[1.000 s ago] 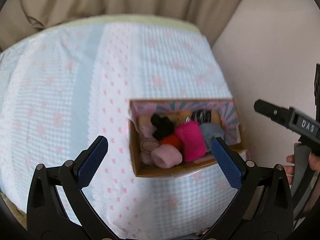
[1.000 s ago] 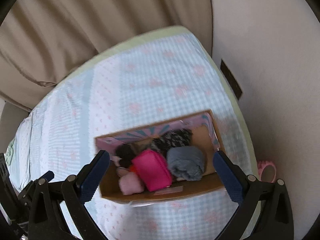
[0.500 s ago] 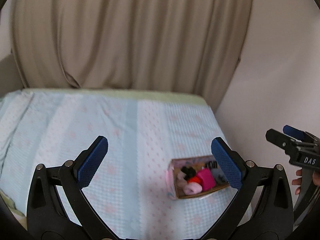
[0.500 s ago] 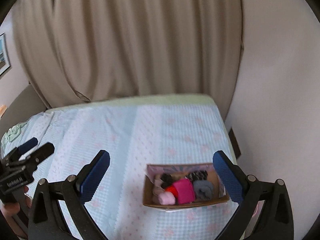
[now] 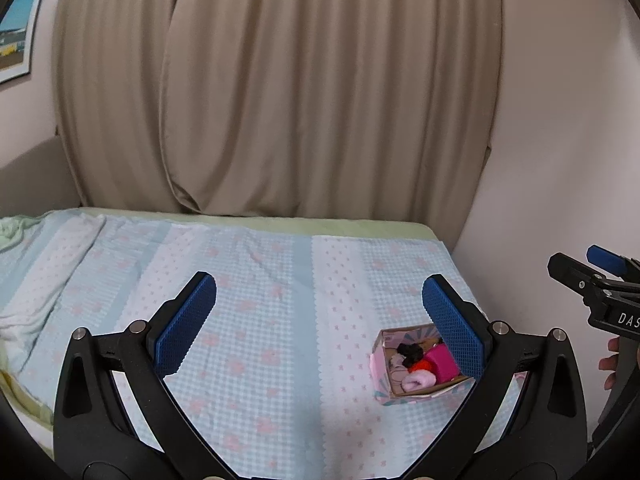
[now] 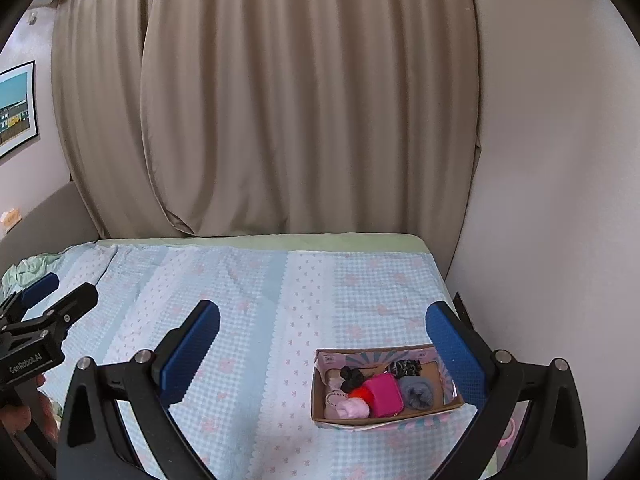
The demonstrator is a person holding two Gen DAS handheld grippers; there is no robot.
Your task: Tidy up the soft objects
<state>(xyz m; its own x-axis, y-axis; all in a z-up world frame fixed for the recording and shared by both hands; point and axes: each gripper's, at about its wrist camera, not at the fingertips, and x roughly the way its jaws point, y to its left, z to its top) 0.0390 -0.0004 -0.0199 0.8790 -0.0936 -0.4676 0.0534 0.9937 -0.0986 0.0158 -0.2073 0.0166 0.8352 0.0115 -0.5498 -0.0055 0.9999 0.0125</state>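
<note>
A small cardboard box (image 6: 320, 390) with pink and teal flaps sits on the bed near its right edge. It holds several rolled soft items: a bright pink roll (image 6: 384, 394), a grey roll (image 6: 418, 392), a pale pink roll (image 6: 352, 408), and black and red pieces. It also shows in the left wrist view (image 5: 382, 372). My left gripper (image 5: 320, 322) is open and empty, well above and back from the box. My right gripper (image 6: 326, 346) is open and empty, also raised high.
The bed (image 6: 248, 292) has a light blue and white checked cover with pink flowers. A beige curtain (image 6: 280, 100) hangs behind it, and a white wall (image 6: 560, 200) runs along its right side. Crumpled pale green cloth (image 6: 24, 270) lies at the far left.
Both grippers have pulled up and back from just over the box. The box now looks small and far away. Both stay open and empty.
</note>
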